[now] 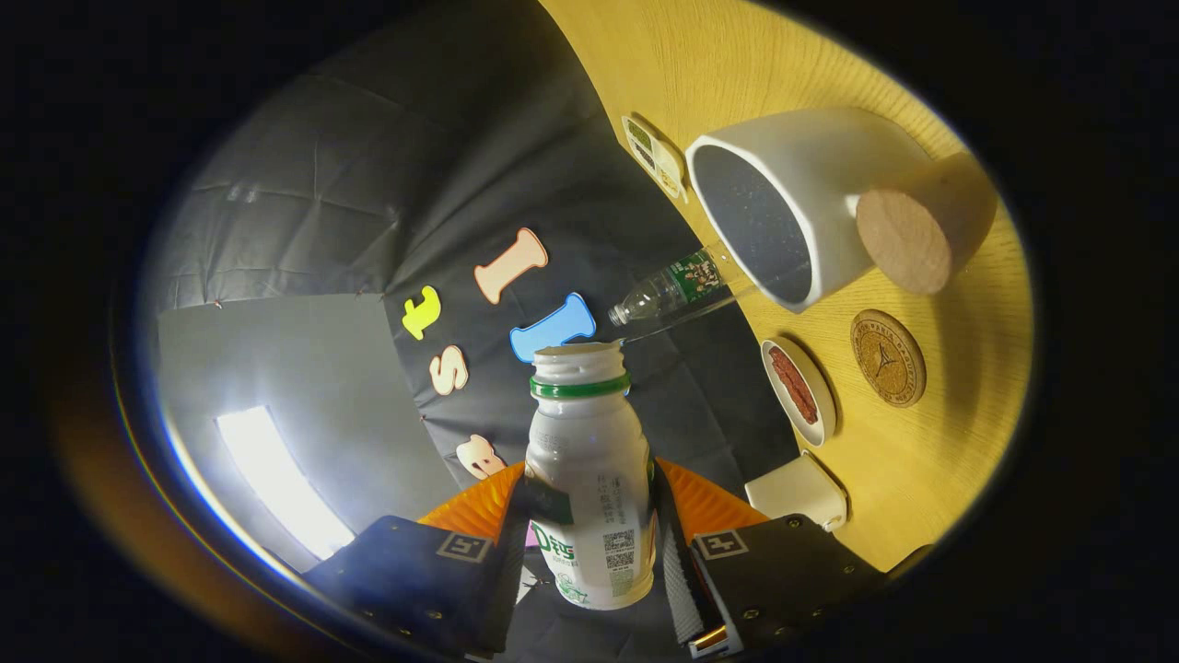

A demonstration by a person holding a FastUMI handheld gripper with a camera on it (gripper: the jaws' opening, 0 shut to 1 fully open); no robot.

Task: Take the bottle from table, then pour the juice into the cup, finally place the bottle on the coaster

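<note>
In the gripper view the claw [589, 552] is clenched on one white bottle [589, 479], a finger pressing each side of its lower body. The bottle has a green ring under its neck and its mouth is uncapped. The whole view is rolled, so the wooden counter [930, 479] stands to one side of the bottle and the booth wall lies beyond its mouth.

On the counter there is one white cup [792, 203], dark inside, with a thick wooden handle [921, 235]. Just beside the cup lies one round cork coaster [888, 357], bare. Near the counter's edge sit one small white dish [798, 390] with something red in it and one white block [798, 493]. One clear plastic bottle [677, 287] stands behind the cup, partly hidden by it. One small packet [652, 152] lies at the edge farther along.
</note>
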